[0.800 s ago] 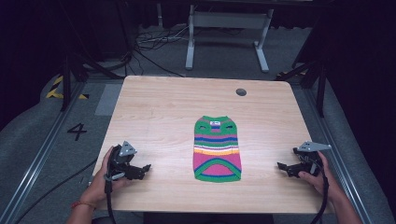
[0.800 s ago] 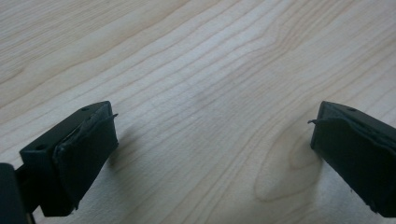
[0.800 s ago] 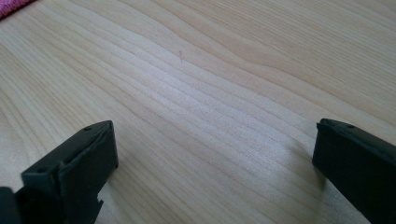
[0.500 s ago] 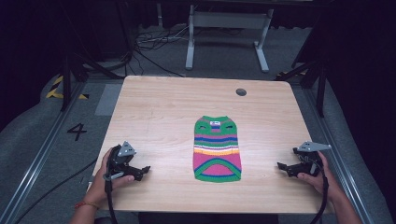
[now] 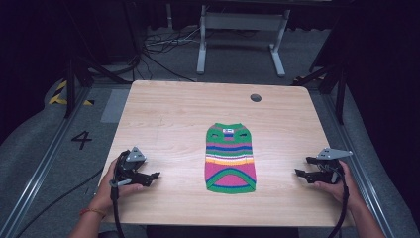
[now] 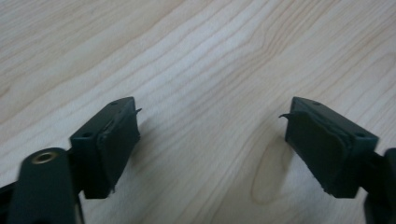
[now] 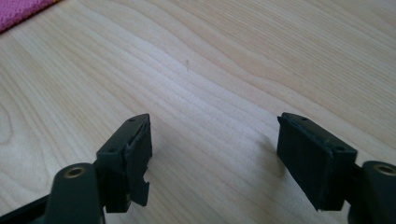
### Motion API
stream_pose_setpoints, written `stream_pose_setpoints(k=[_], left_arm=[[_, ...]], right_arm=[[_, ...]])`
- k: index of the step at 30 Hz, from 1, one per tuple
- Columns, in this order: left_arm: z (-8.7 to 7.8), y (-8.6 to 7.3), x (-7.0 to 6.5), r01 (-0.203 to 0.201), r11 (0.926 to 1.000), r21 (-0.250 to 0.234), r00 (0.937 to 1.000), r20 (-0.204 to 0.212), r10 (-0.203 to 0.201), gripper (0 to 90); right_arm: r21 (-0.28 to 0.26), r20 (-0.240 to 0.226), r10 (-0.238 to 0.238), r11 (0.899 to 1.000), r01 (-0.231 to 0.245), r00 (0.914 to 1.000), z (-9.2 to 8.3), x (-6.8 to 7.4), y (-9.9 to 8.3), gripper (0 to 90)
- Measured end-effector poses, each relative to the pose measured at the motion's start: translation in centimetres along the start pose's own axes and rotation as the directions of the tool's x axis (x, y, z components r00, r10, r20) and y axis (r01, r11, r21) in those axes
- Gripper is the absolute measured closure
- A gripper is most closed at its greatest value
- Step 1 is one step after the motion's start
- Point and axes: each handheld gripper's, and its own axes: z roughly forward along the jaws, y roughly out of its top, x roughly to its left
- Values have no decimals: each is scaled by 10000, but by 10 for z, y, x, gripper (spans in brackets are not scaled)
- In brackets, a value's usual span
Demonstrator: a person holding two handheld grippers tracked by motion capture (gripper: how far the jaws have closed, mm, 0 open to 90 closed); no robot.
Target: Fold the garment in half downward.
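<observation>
Striped sweater [image 5: 231,158] lies flat in the middle of the counter [image 5: 163,119], untouched. Left hand-held gripper [image 5: 150,176] and right hand-held gripper [image 5: 300,172] wait beside it, jaws open, empty. All work is left.

Light wood table [image 5: 168,114] with a round hole [image 5: 255,97] near its far edge. Grey floor [image 5: 29,148] marked with a "4" [image 5: 81,140] and yellow-black tape [image 5: 58,94]. Behind: white metal stand [image 5: 242,34], loose cables [image 5: 158,49], dark surroundings.
</observation>
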Motion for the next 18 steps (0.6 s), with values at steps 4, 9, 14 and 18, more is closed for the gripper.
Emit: stream_pose_setpoints(k=[4, 9, 14, 18], left_arm=[[4, 12, 1, 9, 9998, -199, 10000, 46, -8, 228], [11, 29, 3, 108, 9975, -692, 9994, 332, -86, 287], [23, 49, 0, -228, 9976, -650, 9993, 282, 246, 291], [38, 70, -2, -477, 9973, -557, 9983, 299, 494, 336]], right_arm=[[151, 74, 253, 9996, -254, 9997, 3, -2, 7, 292], [153, 35, 225, 9996, -226, 9997, 10, 1, 27, 299], [-76, -277, 103, 9999, -105, 9996, 19, 7, 51, 343], [-263, -516, -108, 9996, 94, 9986, 30, 10, 77, 368]])
